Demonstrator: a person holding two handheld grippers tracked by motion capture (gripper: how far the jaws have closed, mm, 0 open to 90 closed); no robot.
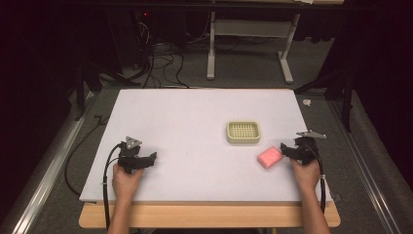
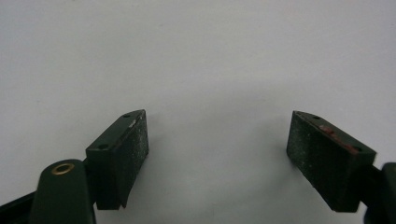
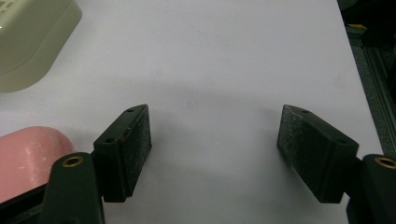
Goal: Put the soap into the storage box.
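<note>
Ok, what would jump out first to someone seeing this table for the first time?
The pink soap bar stands out on the white table, just beside the right hand-held gripper, whose jaws are apart with nothing between them. Behind the bar sits a cream slotted soap dish. The left hand-held gripper is open over bare table.

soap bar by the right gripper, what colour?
Pink. The soap bar shows best in the high view, just left of the right gripper.

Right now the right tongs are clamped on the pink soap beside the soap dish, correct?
Not quite. The right tongs stand open with bare table between them; the pink soap lies just outside the left jaw, unheld, as the right gripper view shows. The soap does lie beside the soap dish.
</note>
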